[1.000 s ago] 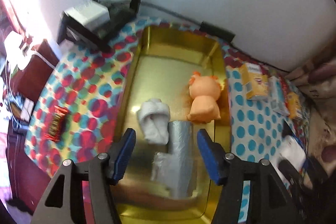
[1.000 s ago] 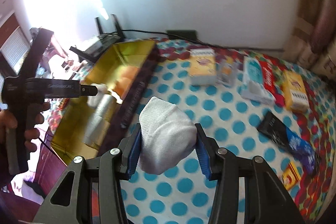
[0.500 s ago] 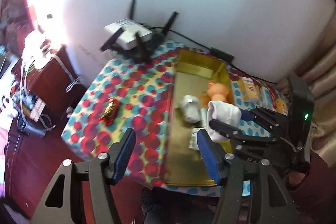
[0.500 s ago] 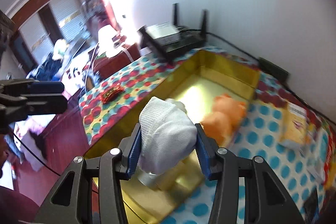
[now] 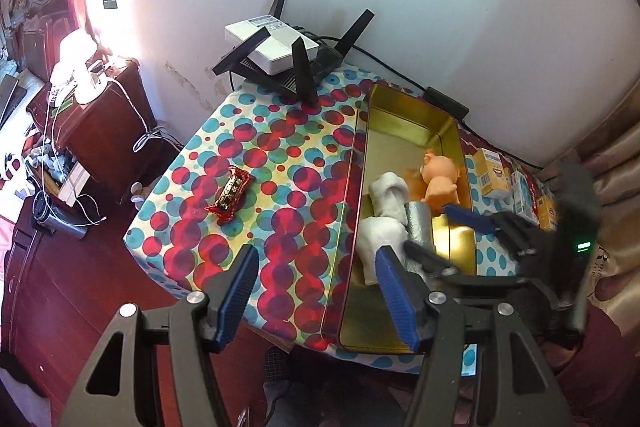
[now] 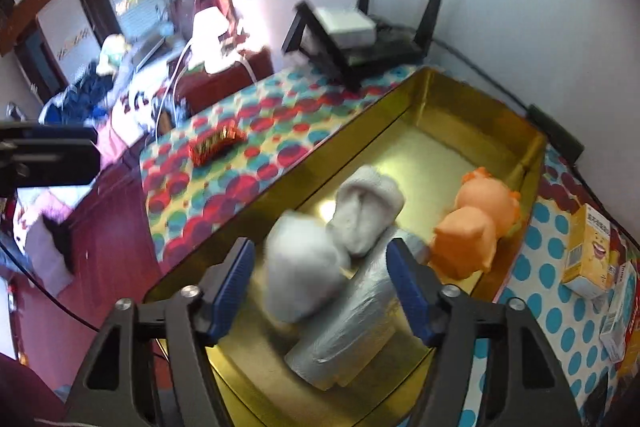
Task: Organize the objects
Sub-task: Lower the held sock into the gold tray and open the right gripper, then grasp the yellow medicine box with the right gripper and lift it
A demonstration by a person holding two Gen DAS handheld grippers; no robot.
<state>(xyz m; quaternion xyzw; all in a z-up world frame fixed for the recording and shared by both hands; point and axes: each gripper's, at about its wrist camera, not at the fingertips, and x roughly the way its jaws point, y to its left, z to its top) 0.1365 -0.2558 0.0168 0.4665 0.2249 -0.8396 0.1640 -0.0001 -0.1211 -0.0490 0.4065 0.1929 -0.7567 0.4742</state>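
Note:
A gold metal tray holds an orange pig toy, a rolled white sock and a silver roll. A second white sock roll, blurred, sits loose between my right gripper's open fingers, touching the silver roll. My left gripper is open and empty, above the table's near edge. A red candy bar lies on the dotted cloth left of the tray.
A router stands at the back by the wall. Small cartons lie right of the tray. A wooden cabinet with cables stands left of the table.
My right gripper has opened and let go of the white sock roll, which now lies in the tray. My left gripper has stayed back over the table's near edge.

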